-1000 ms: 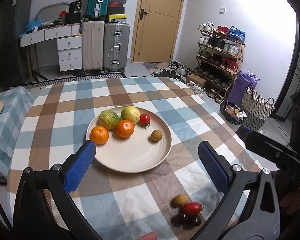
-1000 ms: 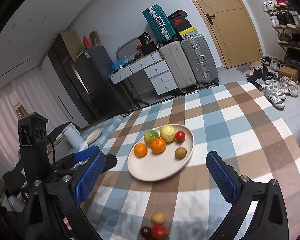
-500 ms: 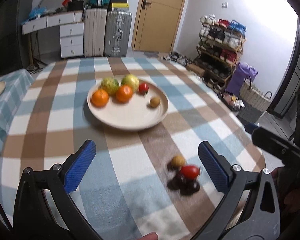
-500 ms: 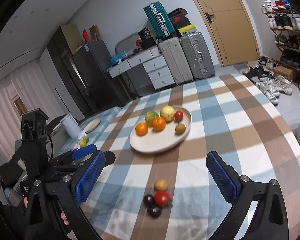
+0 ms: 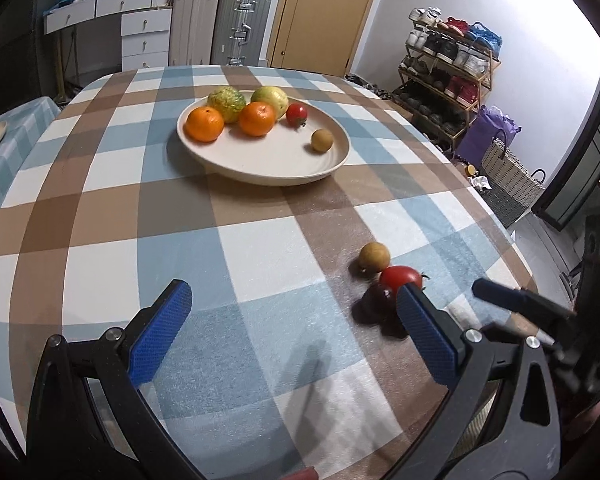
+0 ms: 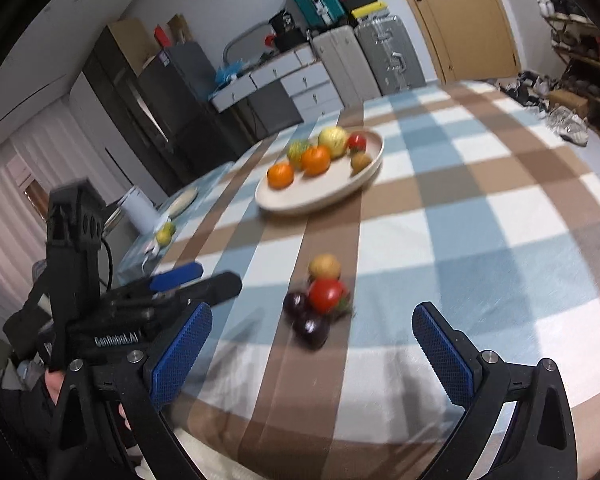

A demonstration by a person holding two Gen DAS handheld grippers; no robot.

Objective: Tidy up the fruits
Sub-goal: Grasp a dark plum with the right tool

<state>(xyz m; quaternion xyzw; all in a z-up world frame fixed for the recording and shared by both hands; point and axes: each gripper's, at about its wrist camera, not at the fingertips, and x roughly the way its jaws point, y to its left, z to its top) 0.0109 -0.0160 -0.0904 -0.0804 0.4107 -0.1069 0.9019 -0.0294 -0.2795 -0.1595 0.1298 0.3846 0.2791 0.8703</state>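
Observation:
A cream plate [image 5: 260, 164] [image 6: 320, 196] on the checked tablecloth holds two oranges [image 5: 204, 124], two green-yellow fruits [image 5: 227, 98], a small tomato [image 5: 297, 114] and a small brown fruit [image 5: 322, 140]. Nearer the table's front edge lies a loose cluster: a brown fruit [image 5: 374, 256] [image 6: 324, 266], a red tomato [image 5: 401, 278] [image 6: 326, 295] and two dark plums [image 6: 310, 326]. My left gripper [image 5: 292, 332] is open, and its right finger covers part of the plums. My right gripper [image 6: 312, 352] is open just short of the cluster, with nothing held.
The round table's front edge [image 6: 380, 444] is close below both grippers. A side table [image 6: 172, 216] with a white jug, a dish and yellow fruit stands to the left. Suitcases [image 5: 240, 28], drawers, a shoe rack [image 5: 448, 64] and a woven basket [image 5: 508, 180] line the room.
Both grippers have drawn back and dropped toward the table's near edge. The loose cluster now lies close in front of them, and the plate looks farther away.

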